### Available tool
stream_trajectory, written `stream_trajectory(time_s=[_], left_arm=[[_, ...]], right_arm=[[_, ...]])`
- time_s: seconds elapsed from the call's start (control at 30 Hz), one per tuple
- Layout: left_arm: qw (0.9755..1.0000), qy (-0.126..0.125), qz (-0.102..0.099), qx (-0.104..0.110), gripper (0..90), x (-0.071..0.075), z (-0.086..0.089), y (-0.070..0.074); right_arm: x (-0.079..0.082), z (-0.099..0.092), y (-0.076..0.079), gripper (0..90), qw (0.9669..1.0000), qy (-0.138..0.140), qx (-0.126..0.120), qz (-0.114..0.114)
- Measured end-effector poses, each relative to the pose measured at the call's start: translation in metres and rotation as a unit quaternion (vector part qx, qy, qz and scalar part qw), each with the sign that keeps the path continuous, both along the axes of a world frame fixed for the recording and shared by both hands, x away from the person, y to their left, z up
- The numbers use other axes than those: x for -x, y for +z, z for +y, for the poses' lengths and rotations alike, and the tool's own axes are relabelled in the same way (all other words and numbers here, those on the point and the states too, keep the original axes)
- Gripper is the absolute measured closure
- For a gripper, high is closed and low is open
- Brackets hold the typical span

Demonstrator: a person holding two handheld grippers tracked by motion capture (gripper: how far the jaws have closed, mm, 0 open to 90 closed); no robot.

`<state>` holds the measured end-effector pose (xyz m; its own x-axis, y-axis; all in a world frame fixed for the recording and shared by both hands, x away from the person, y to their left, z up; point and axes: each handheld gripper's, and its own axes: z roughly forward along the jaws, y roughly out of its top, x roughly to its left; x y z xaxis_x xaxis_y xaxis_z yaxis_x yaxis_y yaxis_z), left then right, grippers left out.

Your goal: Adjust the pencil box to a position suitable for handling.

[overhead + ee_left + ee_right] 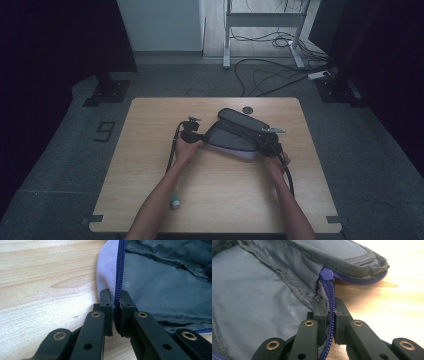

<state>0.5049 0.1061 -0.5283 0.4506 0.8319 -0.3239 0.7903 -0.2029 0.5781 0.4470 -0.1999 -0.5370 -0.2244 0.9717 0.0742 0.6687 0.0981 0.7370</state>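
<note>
An open zip pouch (235,135), grey inside with a pale lilac outer side and a blue zipper, lies on the wooden table (150,200). My left gripper (192,136) pinches the pouch's left rim; in the left gripper view its jaws (115,305) are shut on the blue zipper edge (119,270) of the pouch (170,285). My right gripper (267,145) holds the pouch's right end; in the right gripper view its jaws (329,308) are shut on the zipper edge just below the blue zipper end stop (327,273) of the pouch (249,295).
A small white and teal object (175,201) lies on the table near the left forearm. A dark round disc (248,109) sits near the table's far edge. Beyond the table are cables (270,70) and a white desk frame (262,22) on the floor.
</note>
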Motion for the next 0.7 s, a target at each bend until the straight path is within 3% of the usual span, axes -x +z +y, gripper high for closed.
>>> stream_trajectory(time_s=[0.3,0.7], left_arm=[[1.0000,-0.002,0.002,0.007,85.9,0.001,0.001,0.002],[0.9993,-0.012,-0.024,0.024,85.9,0.013,0.005,0.029]], right_arm=[[0.004,-0.001,0.007,83.1,0.9999,0.004,-0.001,-0.015],[0.016,-0.004,0.027,83.5,0.9986,0.007,-0.005,-0.051]])
